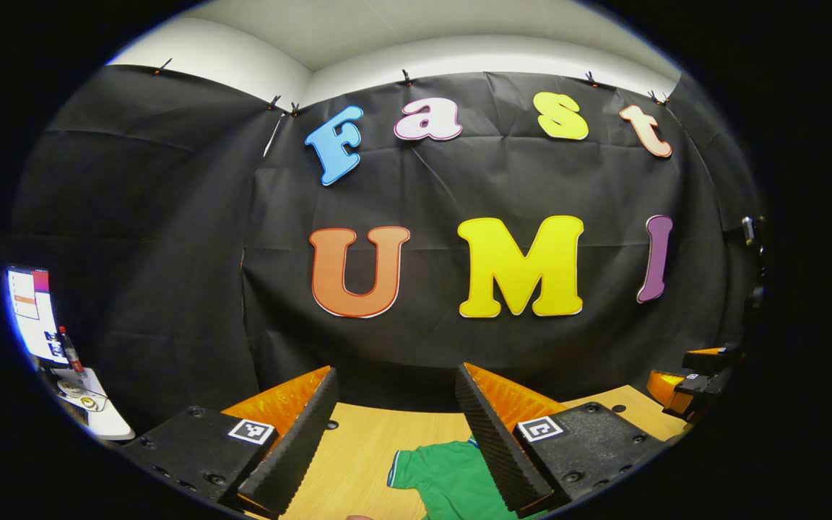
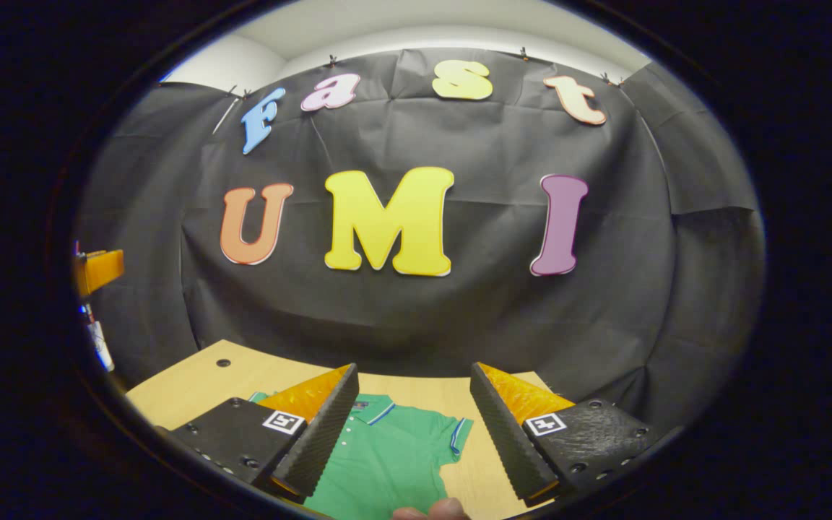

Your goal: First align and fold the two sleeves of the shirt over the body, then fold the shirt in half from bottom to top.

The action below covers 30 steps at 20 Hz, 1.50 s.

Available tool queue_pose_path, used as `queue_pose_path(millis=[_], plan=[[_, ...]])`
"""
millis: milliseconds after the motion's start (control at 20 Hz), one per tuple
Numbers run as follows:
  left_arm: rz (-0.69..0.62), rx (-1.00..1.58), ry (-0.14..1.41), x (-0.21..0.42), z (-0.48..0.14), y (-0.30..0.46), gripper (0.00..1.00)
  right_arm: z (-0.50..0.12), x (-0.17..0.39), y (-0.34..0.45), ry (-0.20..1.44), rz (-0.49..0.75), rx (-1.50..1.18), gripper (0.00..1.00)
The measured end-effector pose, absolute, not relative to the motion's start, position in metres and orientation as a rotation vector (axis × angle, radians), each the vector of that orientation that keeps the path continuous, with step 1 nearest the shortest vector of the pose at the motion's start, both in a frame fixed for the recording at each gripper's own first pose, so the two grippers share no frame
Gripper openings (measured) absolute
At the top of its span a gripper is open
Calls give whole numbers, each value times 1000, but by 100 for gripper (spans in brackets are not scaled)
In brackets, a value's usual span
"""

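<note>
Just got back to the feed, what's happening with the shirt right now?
Nothing is folded yet. A green shirt lies flat on the wooden table, collar toward the far wall, with the one short sleeve clear of the grippers spread out to the side. The left gripper and right gripper both hover above it, open and empty, holding no cloth.

Shirt [image 2: 387, 462]: soft matt knit cloth, between the fingers. Table [image 2: 192, 379]: smooth pale wood beneath. Finger pads [image 2: 322, 433]: ribbed, matt.
</note>
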<state>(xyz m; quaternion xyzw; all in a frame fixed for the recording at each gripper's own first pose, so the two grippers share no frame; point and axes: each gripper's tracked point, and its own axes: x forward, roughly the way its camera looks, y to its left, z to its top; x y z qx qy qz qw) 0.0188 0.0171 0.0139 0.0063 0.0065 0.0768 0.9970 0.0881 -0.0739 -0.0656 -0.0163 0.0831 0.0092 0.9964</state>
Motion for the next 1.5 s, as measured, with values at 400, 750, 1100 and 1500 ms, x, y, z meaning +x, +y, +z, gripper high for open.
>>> queue_pose_path(millis=[400,750,1100,1500], plan=[[195,23,25,36,18,18,100,-144,137,-114,294,11,-76,97],[198,29,18,46,20,9,100,-204,156,-134,413,26,-98,97],[199,33,31,47,16,2,100,-247,166,-144,497,38,-94,95],[195,42,44,42,16,1,100,-309,184,-157,613,30,-120,95]])
